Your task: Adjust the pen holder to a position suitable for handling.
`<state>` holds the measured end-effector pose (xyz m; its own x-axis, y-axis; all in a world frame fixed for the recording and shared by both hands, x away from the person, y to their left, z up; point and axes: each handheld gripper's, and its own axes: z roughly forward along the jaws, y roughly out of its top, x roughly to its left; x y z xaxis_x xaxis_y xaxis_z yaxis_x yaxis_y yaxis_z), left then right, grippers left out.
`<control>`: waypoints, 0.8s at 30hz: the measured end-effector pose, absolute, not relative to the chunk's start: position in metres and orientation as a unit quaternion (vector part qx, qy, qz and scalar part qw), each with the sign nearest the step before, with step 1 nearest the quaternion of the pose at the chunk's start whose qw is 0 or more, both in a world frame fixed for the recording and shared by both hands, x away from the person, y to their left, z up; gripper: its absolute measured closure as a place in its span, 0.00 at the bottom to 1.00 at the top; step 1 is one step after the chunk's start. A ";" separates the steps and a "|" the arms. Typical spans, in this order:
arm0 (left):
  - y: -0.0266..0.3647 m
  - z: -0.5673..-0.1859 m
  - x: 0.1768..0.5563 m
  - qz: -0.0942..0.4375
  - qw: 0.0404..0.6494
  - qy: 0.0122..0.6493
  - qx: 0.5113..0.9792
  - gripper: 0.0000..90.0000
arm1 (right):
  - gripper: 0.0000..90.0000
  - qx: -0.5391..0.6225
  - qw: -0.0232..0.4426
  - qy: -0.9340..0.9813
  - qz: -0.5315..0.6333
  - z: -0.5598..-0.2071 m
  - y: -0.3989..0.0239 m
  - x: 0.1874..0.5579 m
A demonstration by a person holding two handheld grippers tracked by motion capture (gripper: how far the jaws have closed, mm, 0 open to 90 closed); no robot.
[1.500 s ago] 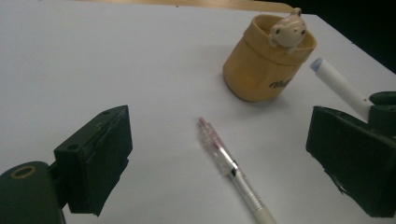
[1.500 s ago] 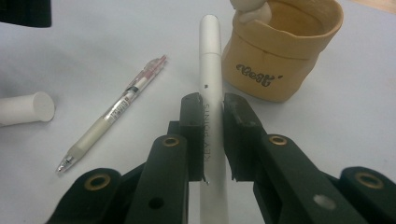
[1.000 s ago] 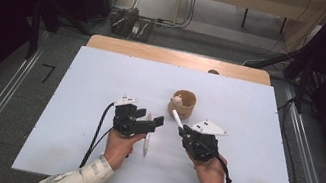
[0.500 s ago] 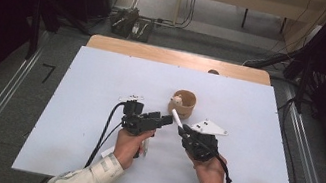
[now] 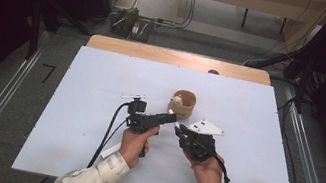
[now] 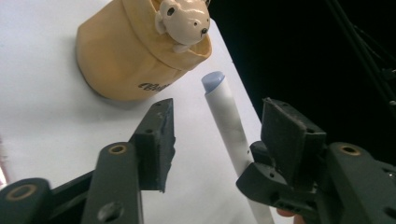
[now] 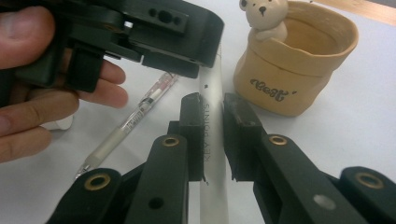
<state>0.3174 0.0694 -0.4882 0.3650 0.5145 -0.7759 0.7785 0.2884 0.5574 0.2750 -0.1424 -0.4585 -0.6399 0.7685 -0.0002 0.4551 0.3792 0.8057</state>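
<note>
The left gripper point(image 5: 170, 118) has just been closing, its jaws astride the white pen point(image 6: 227, 122) but not yet pressing. The pen's long axis runs toward the cup point(image 5: 182, 104) at 12 o'clock. The right gripper point(image 5: 179, 129) is clenched on its lower barrel.

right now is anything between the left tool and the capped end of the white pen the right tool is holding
Nothing visible. The white pen, clamped in the right tool, already stands between the left tool pads, which have just been closing and do not touch it. The bear cup sits beyond its blue cap.
</note>
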 end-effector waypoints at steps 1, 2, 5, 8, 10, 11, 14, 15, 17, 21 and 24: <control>0.069 -0.489 0.318 -0.116 0.584 0.552 0.584 0.55 | 0.85 0.377 0.191 0.809 0.409 -0.459 -0.142 0.275; 0.069 -0.489 0.318 -0.122 0.584 0.552 0.582 0.57 | 0.85 0.376 0.190 0.810 0.409 -0.459 -0.141 0.275; 0.068 -0.490 0.319 -0.133 0.586 0.552 0.578 0.63 | 0.85 0.374 0.189 0.810 0.411 -0.459 -0.140 0.275; 0.068 -0.491 0.320 -0.141 0.591 0.551 0.573 0.67 | 0.85 0.375 0.185 0.810 0.411 -0.460 -0.140 0.275; 0.068 -0.491 0.320 -0.144 0.594 0.550 0.570 0.69 | 0.85 0.375 0.185 0.810 0.411 -0.460 -0.140 0.275; 0.068 -0.491 0.320 -0.145 0.594 0.550 0.569 0.70 | 0.85 0.375 0.185 0.810 0.412 -0.460 -0.140 0.275; 0.068 -0.491 0.320 -0.147 0.595 0.550 0.567 0.75 | 0.85 0.376 0.185 0.808 0.413 -0.460 -0.140 0.275; 0.068 -0.491 0.320 -0.146 0.595 0.550 0.567 0.76 | 0.85 0.376 0.184 0.808 0.415 -0.460 -0.141 0.275; 0.068 -0.491 0.320 -0.145 0.595 0.551 0.567 0.80 | 0.85 0.376 0.184 0.808 0.415 -0.460 -0.141 0.276; 0.068 -0.490 0.319 -0.140 0.598 0.549 0.567 0.84 | 0.85 0.378 0.180 0.807 0.416 -0.461 -0.142 0.276; 0.067 -0.488 0.318 -0.137 0.600 0.545 0.569 0.86 | 0.85 0.379 0.179 0.808 0.414 -0.461 -0.142 0.277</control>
